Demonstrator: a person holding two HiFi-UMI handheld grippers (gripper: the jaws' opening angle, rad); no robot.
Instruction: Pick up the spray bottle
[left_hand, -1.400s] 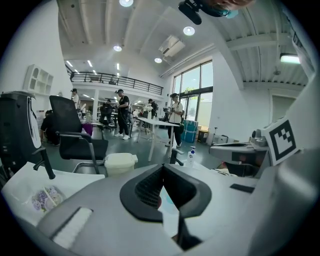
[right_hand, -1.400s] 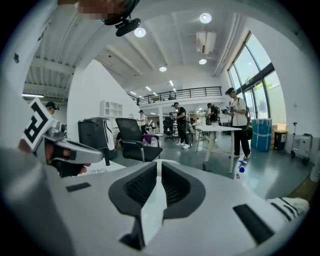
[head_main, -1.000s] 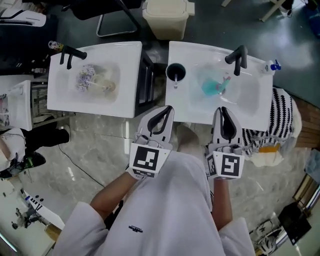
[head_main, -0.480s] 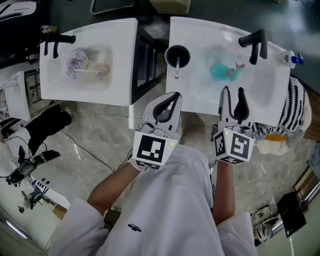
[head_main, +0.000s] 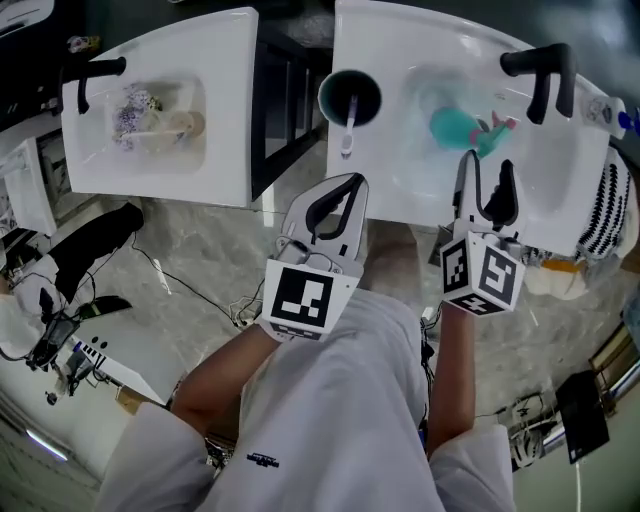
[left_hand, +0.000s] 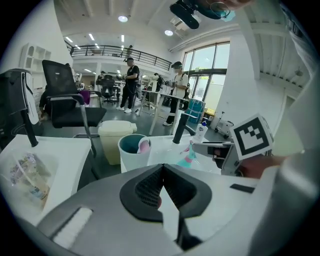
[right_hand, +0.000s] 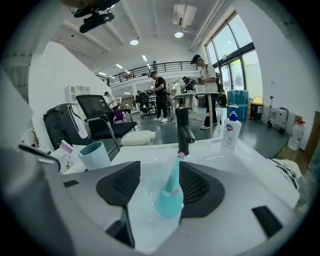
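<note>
The right gripper (head_main: 488, 170) is opening its ribbed black fingers, not touching the tapered teal spray bottle (right_hand: 170, 197) between them in the glossy white sink (head_main: 570, 160). The left gripper (head_main: 352, 185) holds its fingers together.

Two sinks (head_main: 232, 110), two faucets (head_main: 545, 68), one cup (head_main: 326, 100), one spray bottle (head_main: 453, 128).

The head view looks steeply down from above the person, with the black faucet (head_main: 545, 70) toward its upper right, far under the camera. The right gripper view sits low and close in front of that faucet, facing it nearly level across the white sink (right_hand: 240, 150). The left gripper view stands farther off, left of the faucet, looking past a teal cup (left_hand: 129, 154) toward it. All three share faucet, sink, cup and spray bottle (right_hand: 169, 197) — nearest in the right gripper view.
</note>
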